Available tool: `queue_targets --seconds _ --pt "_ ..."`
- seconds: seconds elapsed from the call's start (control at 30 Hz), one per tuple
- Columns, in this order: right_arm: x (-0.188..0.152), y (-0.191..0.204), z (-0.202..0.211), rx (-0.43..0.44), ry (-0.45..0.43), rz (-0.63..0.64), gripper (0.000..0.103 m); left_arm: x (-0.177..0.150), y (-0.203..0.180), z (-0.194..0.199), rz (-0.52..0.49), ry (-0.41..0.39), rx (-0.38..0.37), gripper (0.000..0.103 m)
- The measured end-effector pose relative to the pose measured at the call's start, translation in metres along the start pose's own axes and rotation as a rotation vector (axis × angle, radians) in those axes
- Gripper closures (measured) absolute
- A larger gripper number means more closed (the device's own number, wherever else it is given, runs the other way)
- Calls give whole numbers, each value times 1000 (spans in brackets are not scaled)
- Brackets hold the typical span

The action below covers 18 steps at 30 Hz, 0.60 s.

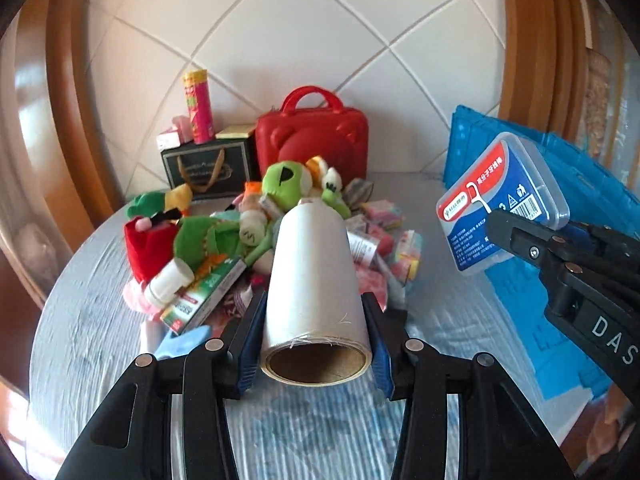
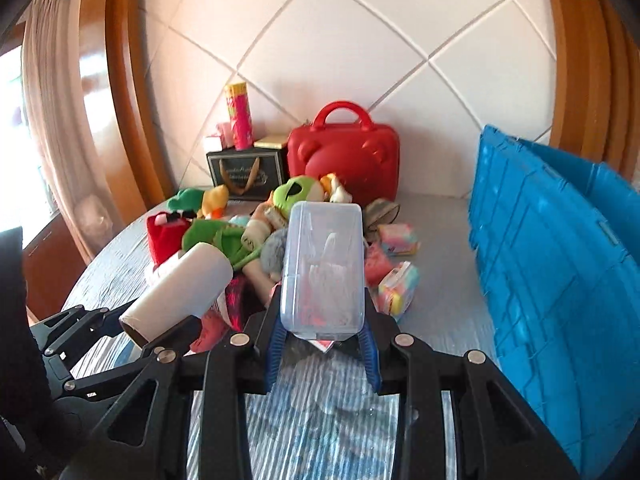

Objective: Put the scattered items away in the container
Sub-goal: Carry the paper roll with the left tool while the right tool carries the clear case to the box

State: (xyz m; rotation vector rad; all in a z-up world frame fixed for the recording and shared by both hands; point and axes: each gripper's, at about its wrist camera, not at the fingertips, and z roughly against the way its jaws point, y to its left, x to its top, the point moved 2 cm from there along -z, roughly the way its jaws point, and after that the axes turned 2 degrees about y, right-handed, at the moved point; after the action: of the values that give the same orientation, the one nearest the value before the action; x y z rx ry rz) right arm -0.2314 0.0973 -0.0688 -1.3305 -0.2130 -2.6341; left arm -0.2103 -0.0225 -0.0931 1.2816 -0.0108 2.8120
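While both claws hang above the table: each carries one item.
Left claw (image 1: 316,344): clenched across the white roll (image 1: 316,280), gripped by its sides so it lies lengthwise.
Right claw (image 2: 323,336): clamped on the clear floss box (image 2: 323,272), held by one end, probably for an easy drop.
Blue crate (image 2: 560,280): stands just right of both loads.
Pile (image 1: 240,232): toys and packets remain scattered on the table (image 1: 88,320).

White roll (image 1: 314,280) and clear floss box (image 2: 324,272) held aloft, left of the blue crate (image 2: 560,280); toy pile (image 1: 256,224) further left.
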Motion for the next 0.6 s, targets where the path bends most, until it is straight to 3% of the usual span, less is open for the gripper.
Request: queue_targets --seconds 0.3,0.6 --pt "19 -45 77 -163 -124 -46 71 32 -60 37 -73 -112 -133 58" --pt "14 -165 146 -324 -207 -132 71 65 -185 63 -159 -229 -231 58"
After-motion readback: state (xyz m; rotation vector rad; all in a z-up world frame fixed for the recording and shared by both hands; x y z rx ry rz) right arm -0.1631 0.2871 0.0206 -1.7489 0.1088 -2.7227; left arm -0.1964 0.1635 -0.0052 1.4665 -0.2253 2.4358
